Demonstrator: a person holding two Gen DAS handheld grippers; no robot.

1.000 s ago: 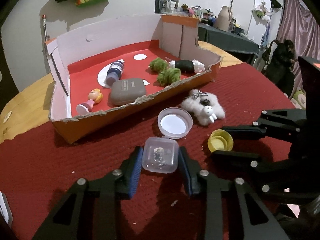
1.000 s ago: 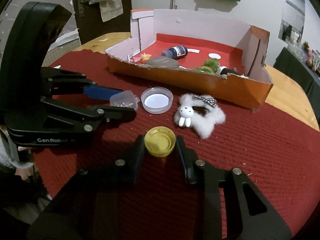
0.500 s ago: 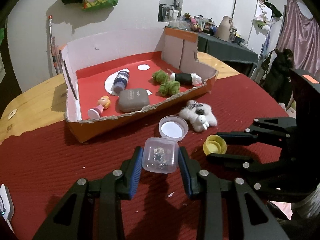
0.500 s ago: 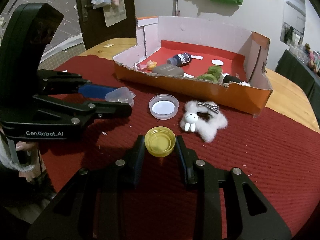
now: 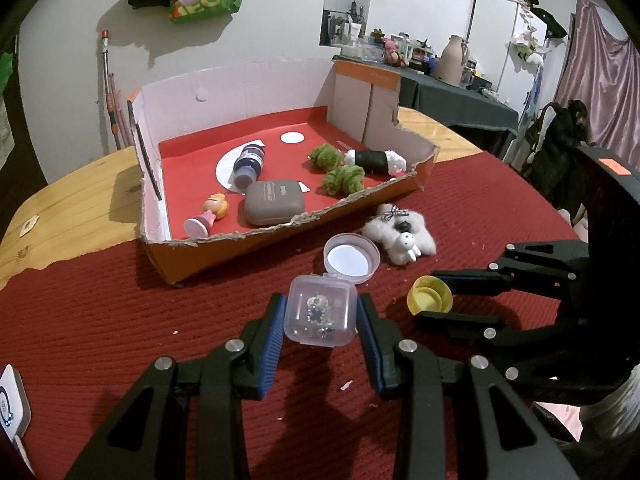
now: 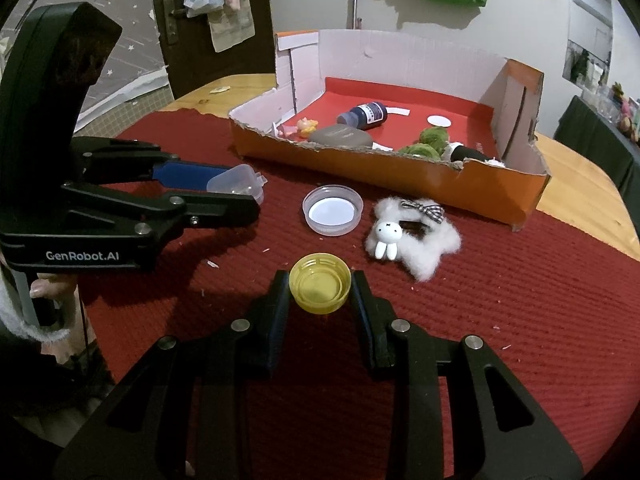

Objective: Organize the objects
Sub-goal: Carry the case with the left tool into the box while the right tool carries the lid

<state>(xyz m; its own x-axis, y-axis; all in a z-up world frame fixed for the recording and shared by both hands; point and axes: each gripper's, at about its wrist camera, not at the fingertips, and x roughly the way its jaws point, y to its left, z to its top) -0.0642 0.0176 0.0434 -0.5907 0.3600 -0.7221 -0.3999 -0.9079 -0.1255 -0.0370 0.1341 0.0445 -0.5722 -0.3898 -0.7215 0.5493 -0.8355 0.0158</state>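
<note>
Left wrist: left gripper clamped on clear box, above red cloth near the tray's front wall. Right wrist: right gripper clamped on yellow cap; lid and bunny lie on the cloth before the tray.

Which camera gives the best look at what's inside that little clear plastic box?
The left wrist view: the clear box sits centred in the left gripper, its small sparkly contents visible through the lid. The right wrist view shows it only side-on, partly hidden behind a finger.
</note>
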